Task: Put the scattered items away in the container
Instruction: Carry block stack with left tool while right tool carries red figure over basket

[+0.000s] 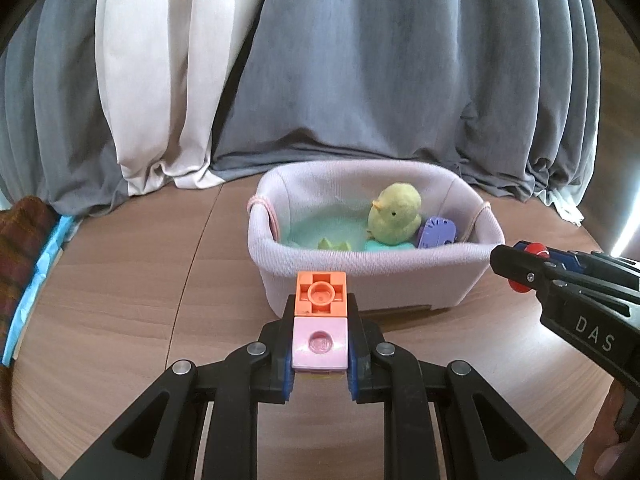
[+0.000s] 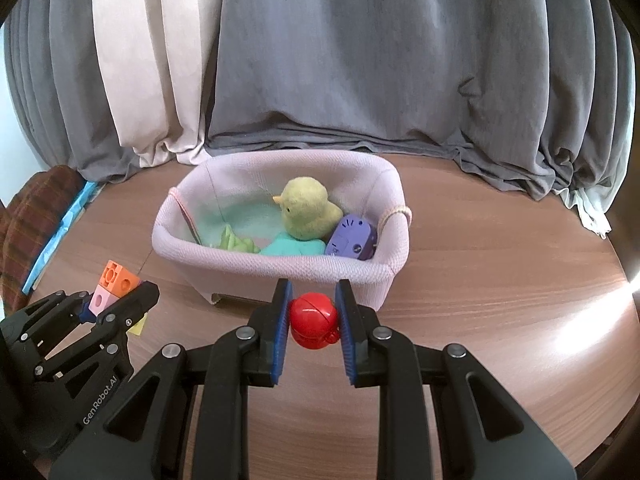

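Observation:
My left gripper (image 1: 320, 344) is shut on a stack of toy blocks (image 1: 320, 320), pink below an orange one, with a yellow block under them; the same stack (image 2: 114, 286) shows at the left of the right wrist view. My right gripper (image 2: 313, 314) is shut on a small red toy (image 2: 313, 320), seen also as the red toy (image 1: 528, 266) at the right edge of the left wrist view. Both hang just in front of a pale pink fabric basket (image 1: 360, 266), whose near wall (image 2: 280, 270) faces me. Inside lie a yellow-green plush chick (image 1: 396, 214), a purple toy (image 2: 352, 238), a teal piece (image 2: 290, 248) and a green figure (image 2: 236, 242).
The basket stands on a round wooden table (image 2: 480, 280). Grey and cream curtains (image 1: 360, 60) hang right behind it. A plaid cushion (image 2: 28, 224) and a blue strip (image 1: 36, 280) lie at the table's left edge.

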Demonstrator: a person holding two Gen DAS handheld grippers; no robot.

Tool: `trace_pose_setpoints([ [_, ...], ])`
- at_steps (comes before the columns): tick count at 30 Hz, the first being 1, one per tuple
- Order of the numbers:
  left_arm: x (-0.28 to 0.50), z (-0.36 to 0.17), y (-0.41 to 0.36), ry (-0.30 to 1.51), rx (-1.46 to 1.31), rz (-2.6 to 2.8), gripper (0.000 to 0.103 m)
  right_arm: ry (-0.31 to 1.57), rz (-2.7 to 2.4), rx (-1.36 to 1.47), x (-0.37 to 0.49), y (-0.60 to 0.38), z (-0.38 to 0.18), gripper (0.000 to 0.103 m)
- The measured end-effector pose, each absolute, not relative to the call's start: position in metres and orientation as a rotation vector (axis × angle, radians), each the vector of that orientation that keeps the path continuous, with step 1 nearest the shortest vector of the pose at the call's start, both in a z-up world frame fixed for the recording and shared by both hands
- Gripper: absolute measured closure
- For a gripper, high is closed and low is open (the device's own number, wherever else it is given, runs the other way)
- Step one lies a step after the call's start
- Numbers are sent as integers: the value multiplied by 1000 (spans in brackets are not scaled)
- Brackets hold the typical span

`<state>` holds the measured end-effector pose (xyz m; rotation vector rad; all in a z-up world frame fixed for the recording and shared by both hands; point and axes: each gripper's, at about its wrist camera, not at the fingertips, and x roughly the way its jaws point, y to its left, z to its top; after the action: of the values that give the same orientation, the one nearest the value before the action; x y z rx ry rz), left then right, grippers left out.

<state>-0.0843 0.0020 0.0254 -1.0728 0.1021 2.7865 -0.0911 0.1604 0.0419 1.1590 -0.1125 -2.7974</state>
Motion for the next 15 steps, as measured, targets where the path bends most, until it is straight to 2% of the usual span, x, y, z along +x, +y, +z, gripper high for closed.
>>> trace_pose_setpoints([
  [15,-92,54,-1,101,-1012,2791,85,-103,-2809,1088,-95,155,71,83],
])
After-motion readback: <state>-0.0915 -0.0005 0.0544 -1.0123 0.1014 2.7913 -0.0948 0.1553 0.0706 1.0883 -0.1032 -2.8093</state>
